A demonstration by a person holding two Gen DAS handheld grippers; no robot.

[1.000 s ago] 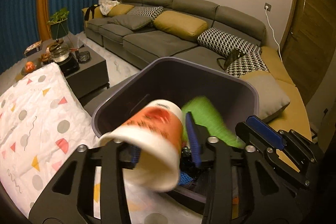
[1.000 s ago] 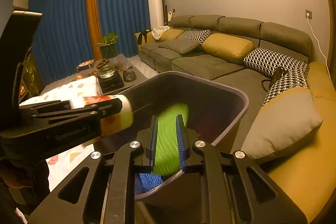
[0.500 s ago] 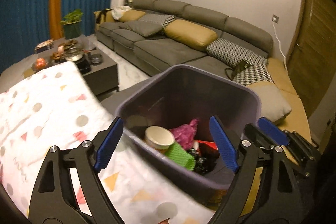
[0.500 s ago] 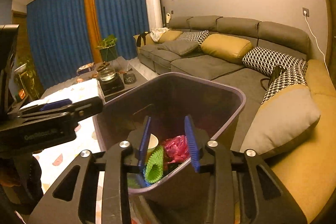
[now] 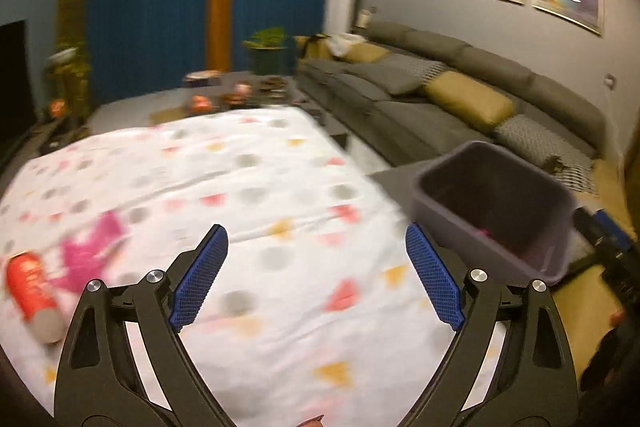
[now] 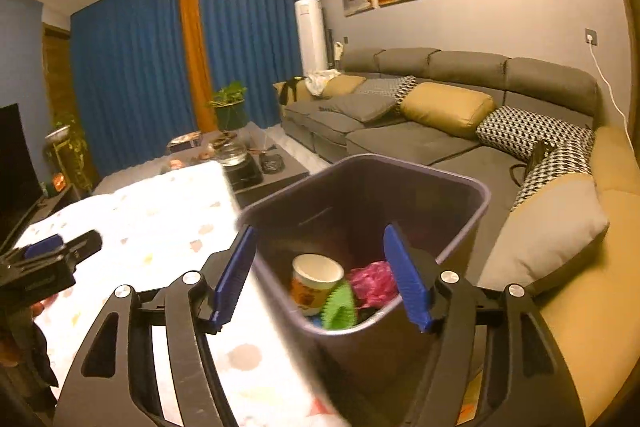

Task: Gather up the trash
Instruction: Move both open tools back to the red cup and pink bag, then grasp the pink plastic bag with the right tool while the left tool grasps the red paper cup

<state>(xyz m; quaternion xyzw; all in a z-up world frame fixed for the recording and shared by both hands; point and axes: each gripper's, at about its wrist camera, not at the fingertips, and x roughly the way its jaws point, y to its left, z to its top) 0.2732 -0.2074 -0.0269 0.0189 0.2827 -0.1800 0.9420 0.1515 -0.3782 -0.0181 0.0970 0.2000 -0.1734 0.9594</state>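
- While the patterned tablecloth (image 5: 256, 187) fills most of the left wrist view, the dark bin (image 6: 400, 195) sits just off its right edge, in front of the grey sofa (image 6: 420, 143).
- Inside the bin lie a paper cup (image 6: 316, 279), a green piece (image 6: 340, 307) and a pink wrapper (image 6: 374, 283), so part of the trash is already collected.
- Left gripper (image 5: 316, 279) is spread wide with nothing between its blue pads; its jaws have just been opening. It points over the cloth, well apart from the bin.
- Right gripper (image 6: 324, 275) is also spread and empty, its jaws having just been opening. It is aimed at the bin, with the near rim between the pads.
- Trash remaining on the cloth: a red can (image 5: 32, 295) on its side at the far left, touching or just beside a pink scrap (image 5: 88, 255); blur hides which.
- Risks, as I judge them: the lying can may roll off the cloth if nudged sideways; the thin scrap may slip from the pads or drag the cloth; the right gripper may knock the bin's rim and tip it.
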